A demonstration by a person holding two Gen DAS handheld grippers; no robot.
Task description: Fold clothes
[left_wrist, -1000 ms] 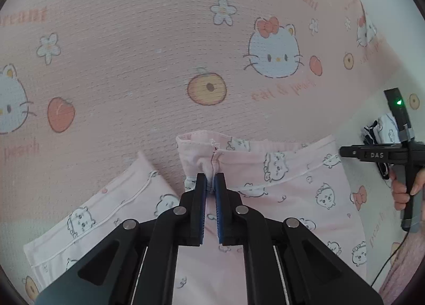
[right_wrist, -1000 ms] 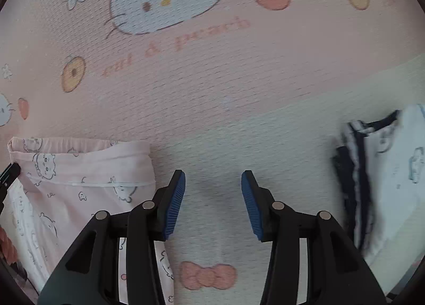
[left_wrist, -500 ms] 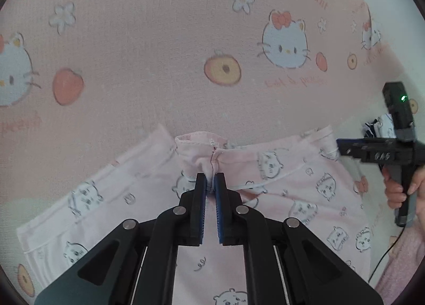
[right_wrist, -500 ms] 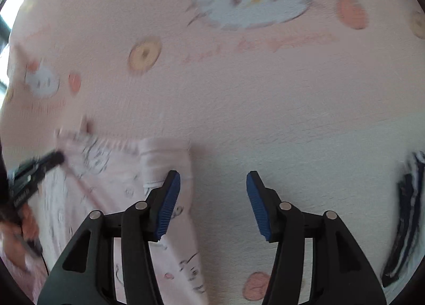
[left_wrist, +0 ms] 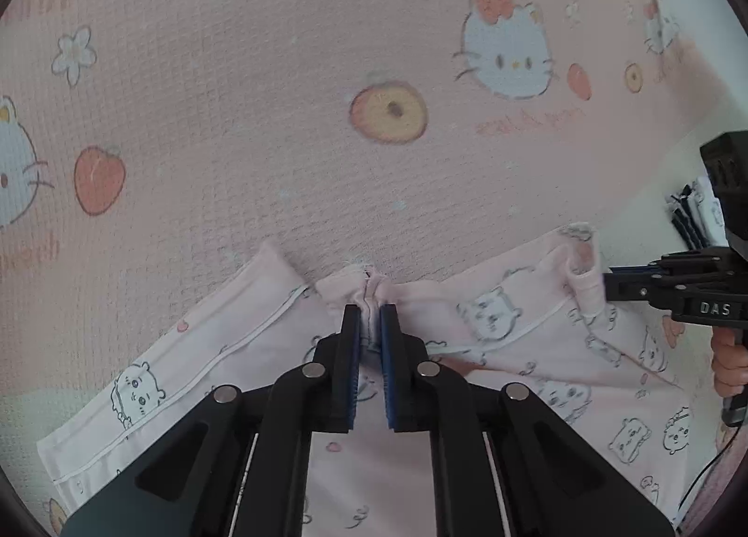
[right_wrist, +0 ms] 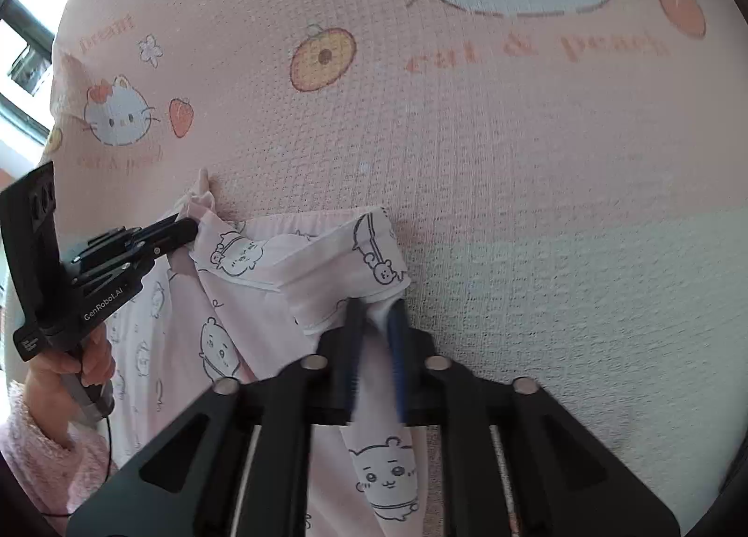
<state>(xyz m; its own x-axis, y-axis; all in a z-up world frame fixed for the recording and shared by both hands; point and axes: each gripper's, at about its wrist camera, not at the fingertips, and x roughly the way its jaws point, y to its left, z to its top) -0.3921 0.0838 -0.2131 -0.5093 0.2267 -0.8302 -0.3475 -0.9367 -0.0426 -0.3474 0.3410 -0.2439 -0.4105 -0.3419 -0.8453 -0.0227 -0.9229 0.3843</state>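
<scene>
A pale pink garment (left_wrist: 514, 317) printed with small cartoon bears lies on a pink cat-print blanket (left_wrist: 280, 92). My left gripper (left_wrist: 369, 312) is shut on a bunched seam at the garment's far edge. In the right wrist view, the left gripper (right_wrist: 191, 228) holds that edge at the left. My right gripper (right_wrist: 374, 308) is shut on a folded corner of the garment (right_wrist: 262, 303), and white fabric shows between its blue pads. From the left wrist view, the right gripper (left_wrist: 607, 289) pinches the garment's right corner. Both grippers point steeply down.
A stack of dark and white clothes (left_wrist: 692, 219) lies at the right, past the blanket's pink part. A person's hand (right_wrist: 70, 364) in a fluffy pink sleeve (right_wrist: 37, 457) holds the left gripper. A window (right_wrist: 28, 22) shows at the upper left.
My right gripper swung left from bare blanket onto the garment's corner and closed on it. The left gripper sank a little, still gripping the seam, and the garment's edge drew out wider.
</scene>
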